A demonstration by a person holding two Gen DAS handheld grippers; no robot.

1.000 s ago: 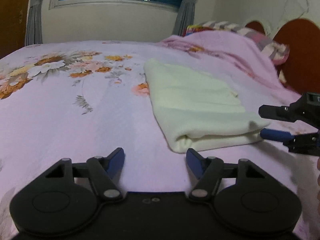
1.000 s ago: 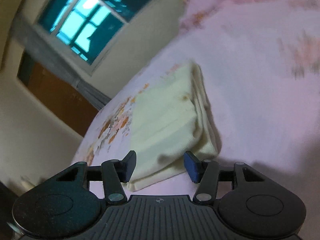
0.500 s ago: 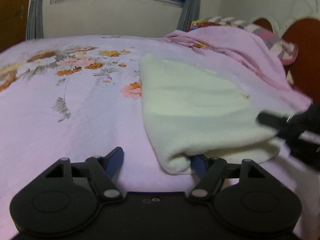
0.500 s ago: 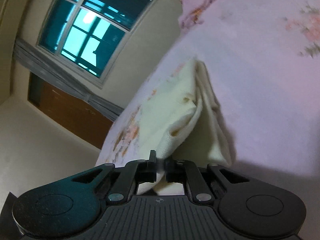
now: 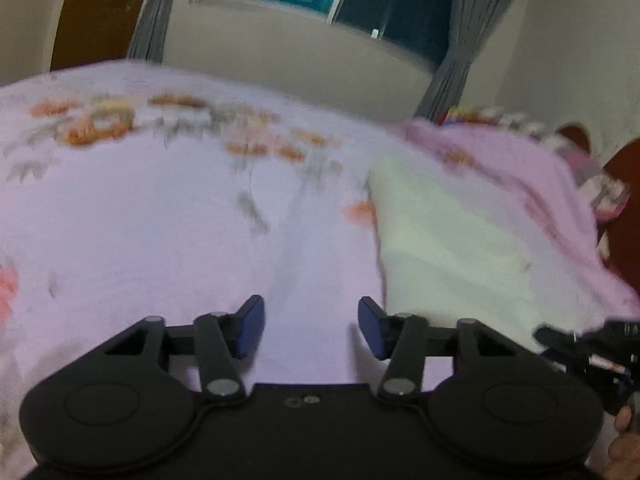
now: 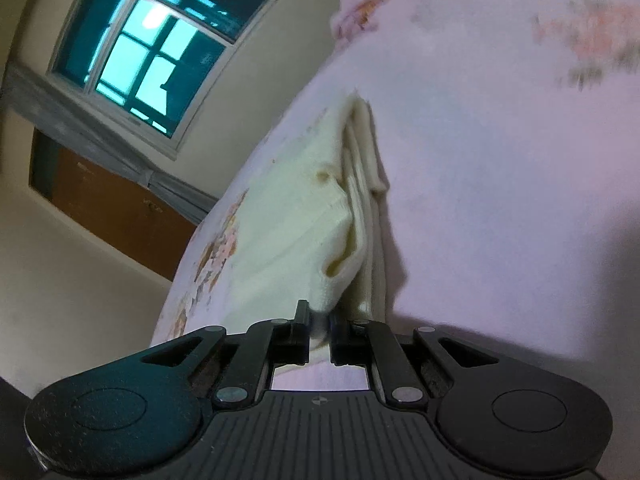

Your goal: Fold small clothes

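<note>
A folded cream knit garment [image 5: 448, 236] lies on the pink floral bedsheet [image 5: 160, 220], right of centre in the blurred left wrist view. My left gripper [image 5: 311, 326] hovers over bare sheet to the garment's left; its jaws are closing with nothing between them. The right gripper [image 5: 580, 344] shows at the garment's near right corner. In the right wrist view my right gripper [image 6: 319, 326] is shut on the near corner of the cream garment [image 6: 296, 216], whose top layer lifts off the folded layers beneath.
A rumpled pink blanket [image 5: 520, 168] and a striped pillow [image 5: 600, 192] lie behind the garment by the brown headboard [image 5: 624, 216]. A window [image 6: 148, 44] with grey curtains and a brown door [image 6: 120, 208] stand beyond the bed's far edge.
The right gripper shut on the garment's near corner and keeps hold. The left gripper reached the garment's left edge, then drew away to the left over bare sheet and rolled.
</note>
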